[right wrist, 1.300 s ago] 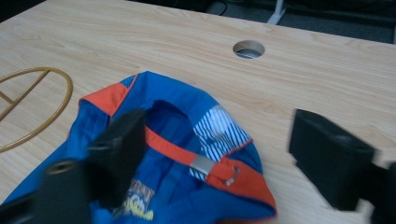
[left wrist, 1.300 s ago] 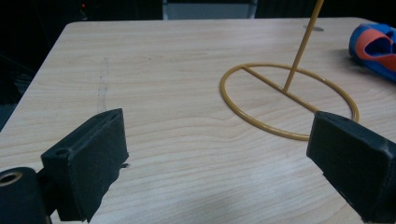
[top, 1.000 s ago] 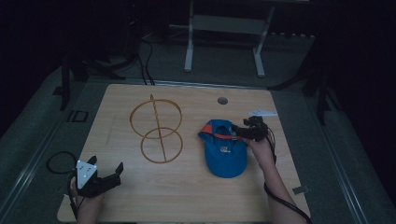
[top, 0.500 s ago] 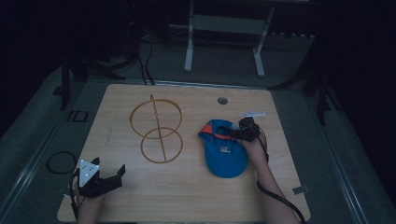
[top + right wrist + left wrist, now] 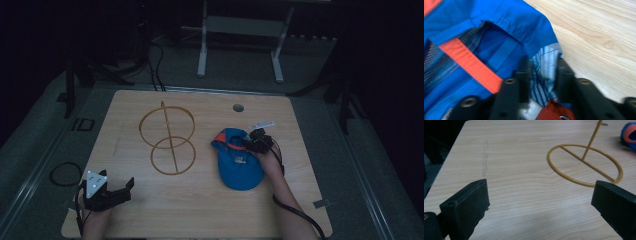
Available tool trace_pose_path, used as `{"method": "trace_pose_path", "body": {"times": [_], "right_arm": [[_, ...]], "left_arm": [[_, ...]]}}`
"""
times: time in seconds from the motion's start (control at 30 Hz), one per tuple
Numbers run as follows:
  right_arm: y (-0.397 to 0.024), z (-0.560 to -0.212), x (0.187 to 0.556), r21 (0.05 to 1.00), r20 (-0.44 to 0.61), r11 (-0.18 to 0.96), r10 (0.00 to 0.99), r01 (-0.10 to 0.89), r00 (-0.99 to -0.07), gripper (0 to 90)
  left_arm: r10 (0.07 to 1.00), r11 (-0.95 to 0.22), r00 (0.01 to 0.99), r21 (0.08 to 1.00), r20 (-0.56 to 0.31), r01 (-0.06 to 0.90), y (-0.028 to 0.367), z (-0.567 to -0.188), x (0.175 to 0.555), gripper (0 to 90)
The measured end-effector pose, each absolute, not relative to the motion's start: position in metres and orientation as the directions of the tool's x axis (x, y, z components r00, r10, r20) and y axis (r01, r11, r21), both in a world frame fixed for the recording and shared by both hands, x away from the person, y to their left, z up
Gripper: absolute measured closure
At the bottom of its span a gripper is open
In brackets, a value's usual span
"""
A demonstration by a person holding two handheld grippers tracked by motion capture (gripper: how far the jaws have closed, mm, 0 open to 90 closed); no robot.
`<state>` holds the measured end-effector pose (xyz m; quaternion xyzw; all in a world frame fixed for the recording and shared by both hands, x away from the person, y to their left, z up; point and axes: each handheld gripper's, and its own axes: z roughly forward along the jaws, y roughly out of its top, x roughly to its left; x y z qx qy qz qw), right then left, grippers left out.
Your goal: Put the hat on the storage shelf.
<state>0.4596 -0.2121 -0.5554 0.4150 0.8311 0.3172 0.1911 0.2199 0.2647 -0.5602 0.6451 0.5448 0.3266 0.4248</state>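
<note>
With the right gripper (image 5: 540,72) fingers just closing on a striped fold of the blue cap (image 5: 239,161), right of centre on the table (image 5: 200,210), and the left gripper (image 5: 541,205) fingers spread empty, that thin pinch could slip when lifted.

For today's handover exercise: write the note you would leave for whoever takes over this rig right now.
Right claw: jaws have just been closing on the rim fabric of the blue cap, which sits between them; treat it as gripped.
Left claw: open, holding nothing, near the table's front left corner.
Yellow wire stand: upright at centre left, bare, apart from the cap.
Done: cap grasped.
Left: probably lift the cap and set it on the stand.
</note>
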Motion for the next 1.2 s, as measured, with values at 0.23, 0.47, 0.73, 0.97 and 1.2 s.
{"method": "trace_pose_path", "body": {"times": [0.23,0.47,0.73,0.97,1.2], "right_arm": [[-0.209,-0.552,0.457,0.680,-0.047,0.464,0.800,0.568,-0.598,87.4],[-0.221,-0.524,0.446,0.744,-0.015,0.396,0.815,0.539,-0.579,88.2],[-0.227,-0.485,0.428,0.807,-0.017,0.356,0.812,0.472,-0.583,88.3],[-0.236,-0.435,0.403,0.872,-0.032,0.307,0.814,0.381,-0.581,88.3],[-0.246,-0.403,0.384,0.911,-0.057,0.276,0.820,0.306,-0.569,88.4]], "left_arm": [[0.977,-0.059,0.209,0.897,-0.038,0.438,0.263,-0.561,0.221,1.9],[0.986,-0.049,0.165,0.906,-0.023,0.420,0.264,-0.559,0.219,1.9],[0.985,-0.050,0.172,0.900,-0.027,0.432,0.264,-0.560,0.221,1.9],[0.981,-0.056,0.192,0.914,-0.024,0.401,0.262,-0.550,0.218,1.8],[0.973,-0.092,0.230,0.933,0.010,0.348,0.253,-0.521,0.209,1.9]]}}
